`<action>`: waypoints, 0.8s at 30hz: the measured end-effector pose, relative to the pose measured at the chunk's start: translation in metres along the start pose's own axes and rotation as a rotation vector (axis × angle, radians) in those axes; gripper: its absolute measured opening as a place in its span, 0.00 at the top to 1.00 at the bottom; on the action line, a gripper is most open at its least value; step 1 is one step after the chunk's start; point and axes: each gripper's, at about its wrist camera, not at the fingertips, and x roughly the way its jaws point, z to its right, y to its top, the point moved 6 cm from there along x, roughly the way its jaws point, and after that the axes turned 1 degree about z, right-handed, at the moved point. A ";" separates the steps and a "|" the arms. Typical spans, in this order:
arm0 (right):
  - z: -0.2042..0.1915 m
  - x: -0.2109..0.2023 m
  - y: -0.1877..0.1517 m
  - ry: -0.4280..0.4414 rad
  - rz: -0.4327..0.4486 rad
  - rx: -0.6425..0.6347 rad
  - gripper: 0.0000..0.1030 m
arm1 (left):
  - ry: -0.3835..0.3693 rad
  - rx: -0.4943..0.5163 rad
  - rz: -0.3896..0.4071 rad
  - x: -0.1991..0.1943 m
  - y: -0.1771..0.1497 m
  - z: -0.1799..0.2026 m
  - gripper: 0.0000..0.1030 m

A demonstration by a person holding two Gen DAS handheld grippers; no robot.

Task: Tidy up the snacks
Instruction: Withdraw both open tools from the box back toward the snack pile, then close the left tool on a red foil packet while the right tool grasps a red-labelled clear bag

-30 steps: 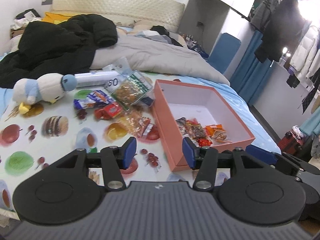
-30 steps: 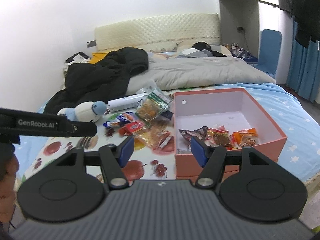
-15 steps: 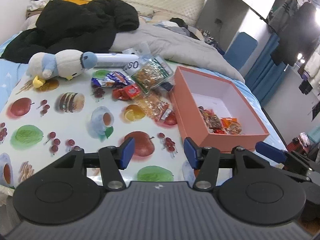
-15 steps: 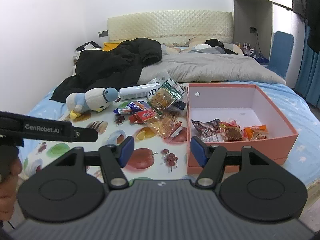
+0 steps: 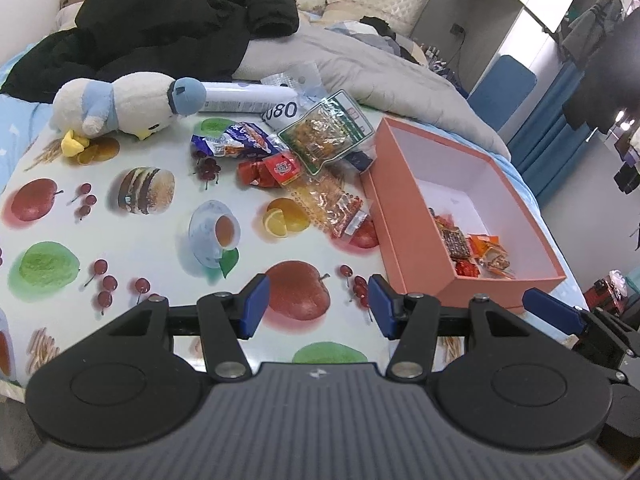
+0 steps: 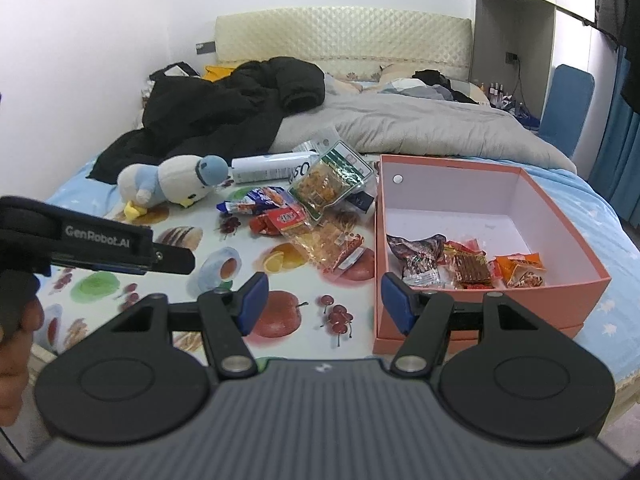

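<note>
Both grippers are wide open and hold nothing. The left gripper (image 5: 318, 306) hangs low in the frame over the fruit-print cloth (image 5: 120, 240) on the bed. The right gripper (image 6: 324, 300) hangs low too, near the pink box (image 6: 560, 292). A few snacks (image 6: 468, 264) lie in the box at the right. More snack packs (image 5: 312, 160) lie in a pile in the middle, just left of the box. A toy duck (image 5: 116, 108) lies at the upper left.
</note>
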 end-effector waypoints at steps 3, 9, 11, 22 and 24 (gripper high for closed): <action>-0.002 0.014 0.000 -0.009 -0.018 -0.025 0.37 | 0.013 -0.013 -0.014 0.014 0.004 -0.006 0.42; -0.009 0.042 0.000 -0.011 -0.055 -0.080 0.37 | 0.044 -0.047 -0.046 0.045 0.011 -0.025 0.42; -0.011 0.053 -0.001 0.001 -0.074 -0.093 0.37 | 0.050 -0.061 -0.057 0.055 0.014 -0.032 0.42; -0.039 0.134 -0.003 0.055 -0.139 -0.181 0.37 | 0.071 -0.119 -0.108 0.141 0.044 -0.079 0.42; -0.043 0.154 -0.003 0.051 -0.143 -0.209 0.37 | 0.073 -0.130 -0.110 0.161 0.053 -0.088 0.42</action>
